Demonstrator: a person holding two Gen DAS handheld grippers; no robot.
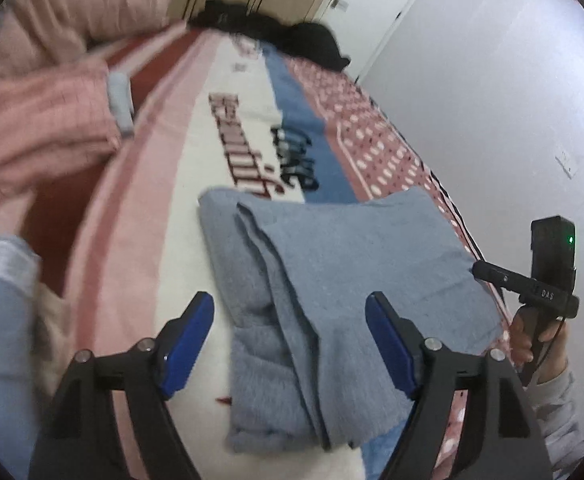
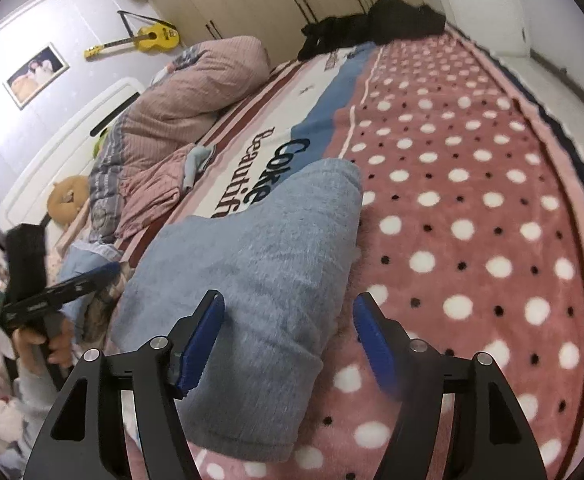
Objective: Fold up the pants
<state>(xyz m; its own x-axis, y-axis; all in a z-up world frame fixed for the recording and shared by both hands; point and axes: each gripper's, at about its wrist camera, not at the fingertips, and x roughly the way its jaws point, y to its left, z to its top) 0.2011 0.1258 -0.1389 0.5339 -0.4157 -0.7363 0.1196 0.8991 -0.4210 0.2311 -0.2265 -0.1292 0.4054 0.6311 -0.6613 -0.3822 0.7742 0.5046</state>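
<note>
Pants [image 1: 332, 280] lie folded on the bed [image 2: 472, 220], released.
I hold left gripper [image 1: 289, 340] and right gripper [image 2: 287, 340] fingers wide apart over it, gripping nothing, so the fold settles undisturbed.

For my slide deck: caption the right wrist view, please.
Open right gripper above folded grey-blue pants on a polka-dot blanket.

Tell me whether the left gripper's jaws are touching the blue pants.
Apart. In the left wrist view the left gripper has its jaws spread wide above the folded pants, pressing on no cloth.
</note>
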